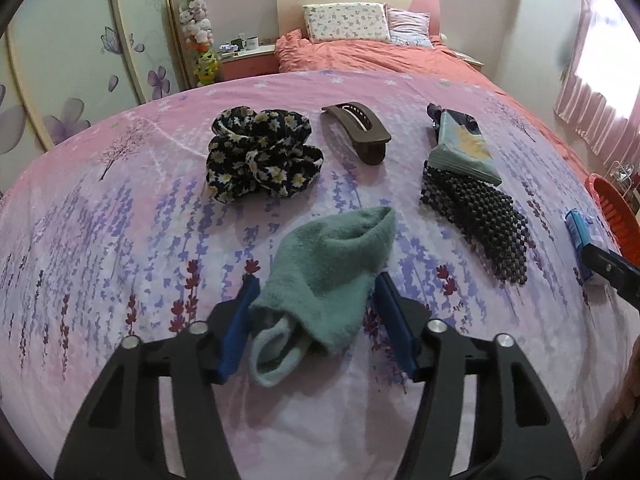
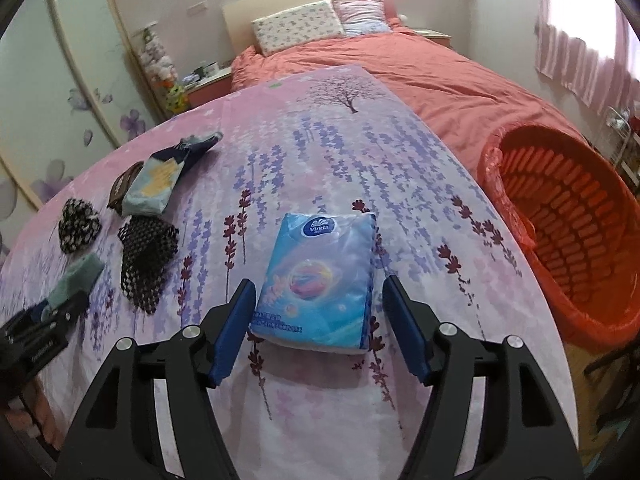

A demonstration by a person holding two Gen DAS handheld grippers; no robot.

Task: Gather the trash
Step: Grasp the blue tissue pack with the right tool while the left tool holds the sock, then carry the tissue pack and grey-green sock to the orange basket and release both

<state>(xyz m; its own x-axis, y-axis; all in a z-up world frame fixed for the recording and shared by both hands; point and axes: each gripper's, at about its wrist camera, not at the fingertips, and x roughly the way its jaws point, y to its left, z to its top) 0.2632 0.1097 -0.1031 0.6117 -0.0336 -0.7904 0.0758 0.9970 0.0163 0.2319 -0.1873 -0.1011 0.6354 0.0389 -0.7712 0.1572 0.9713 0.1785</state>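
A green sock lies on the flowered pink sheet, its cuff toward me. My left gripper straddles it with the jaws apart; the left blue pad touches the sock's edge and the right pad stands just beside it. In the right wrist view a blue tissue pack lies flat between the fingers of my right gripper, which is open with a gap on each side. The red mesh basket with a red liner stands off the bed's right edge.
Beyond the sock lie a black daisy-print cloth, a brown hair clip, a pale teal packet and a black beaded mat. Pillows and an orange quilt fill the far end of the bed.
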